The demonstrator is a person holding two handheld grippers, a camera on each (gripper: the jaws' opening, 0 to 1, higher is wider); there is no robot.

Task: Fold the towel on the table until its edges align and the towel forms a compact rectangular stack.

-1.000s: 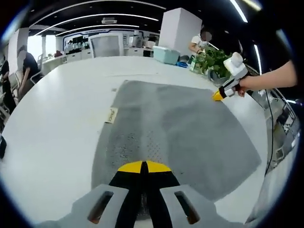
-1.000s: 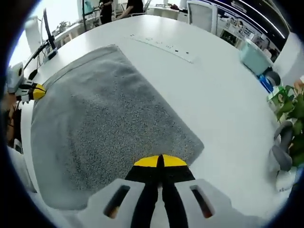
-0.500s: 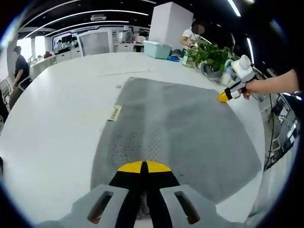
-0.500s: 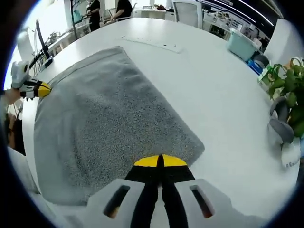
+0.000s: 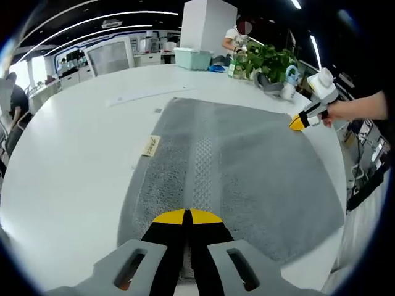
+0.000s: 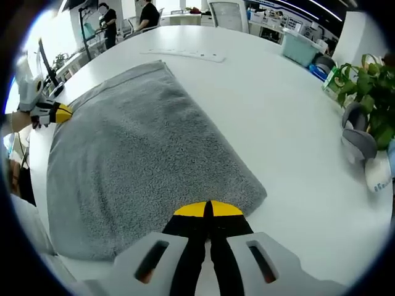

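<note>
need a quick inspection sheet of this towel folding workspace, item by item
surface: white table, large and rounded, mostly bare around the towel.
job's things: grey towel spread flat in one layer, small label at one edge; not yet folded.
clutter: potted plant, teal box, pale strip on the table beyond the towel.
grippers: left tool shut on a towel edge; right tool shut on the towel's corner.
cables: dark cable past the table's edge.
surroundings: open office with ceiling light strips, chair, people in the background.
</note>
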